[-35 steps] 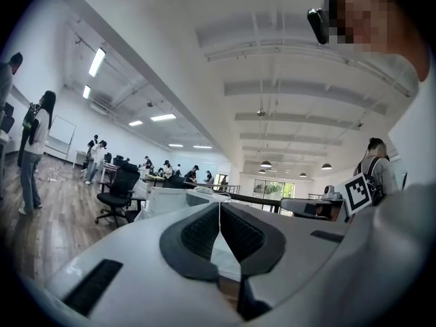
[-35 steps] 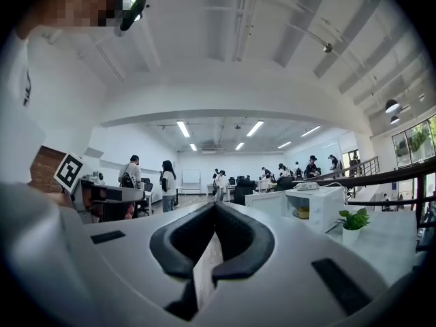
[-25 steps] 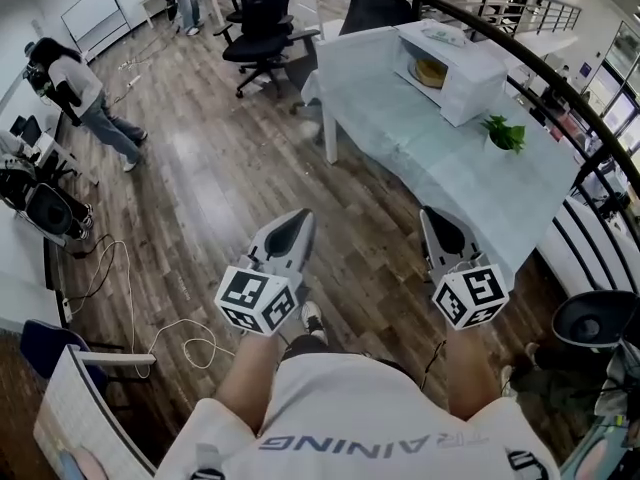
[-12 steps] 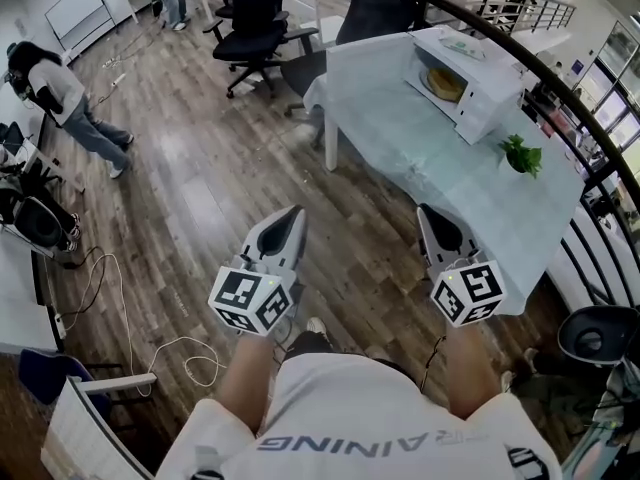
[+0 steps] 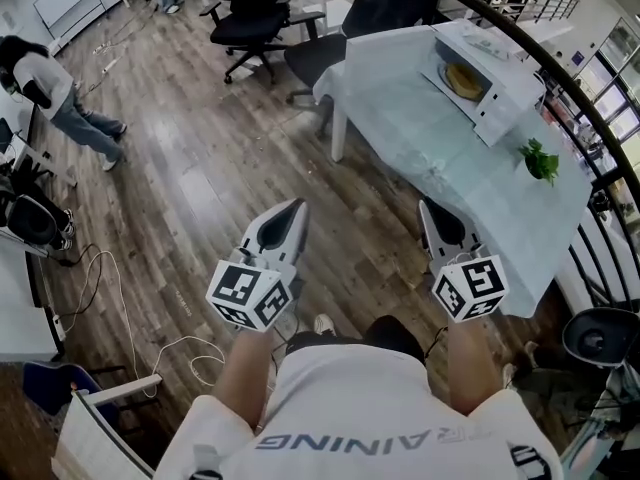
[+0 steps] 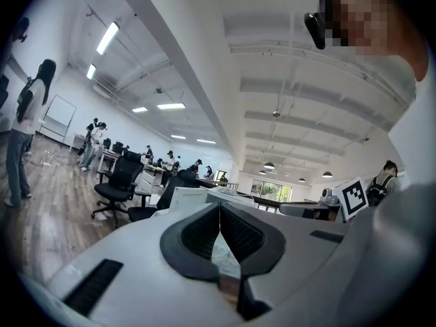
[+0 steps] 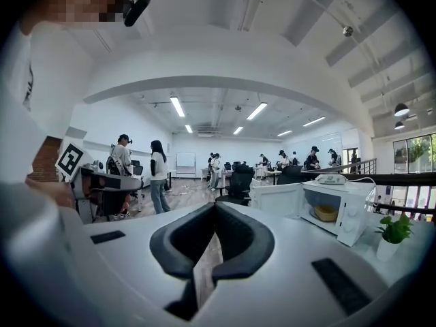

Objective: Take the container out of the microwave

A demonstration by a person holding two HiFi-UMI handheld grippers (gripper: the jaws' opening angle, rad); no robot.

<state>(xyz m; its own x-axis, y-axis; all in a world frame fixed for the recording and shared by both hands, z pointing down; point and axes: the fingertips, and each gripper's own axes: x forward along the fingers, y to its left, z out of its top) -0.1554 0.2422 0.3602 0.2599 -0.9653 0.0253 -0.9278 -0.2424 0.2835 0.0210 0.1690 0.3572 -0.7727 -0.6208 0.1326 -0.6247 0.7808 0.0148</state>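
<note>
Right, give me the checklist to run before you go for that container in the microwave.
1. Microwave open: ok. The yellow container sits in plain sight inside the microwave.
2. Grippers empty: ok. Nothing is between the jaws of the left gripper or the right gripper.
3. Jaws ready to grab: not ok. Both are shut.
4. Within reach: not ok, it seems. Both grippers hang over the floor, short of the table.
5. Plant out of the way: ok. It stands on the table beside the microwave, apart from it.
6. Container's contents: cannot tell.
</note>
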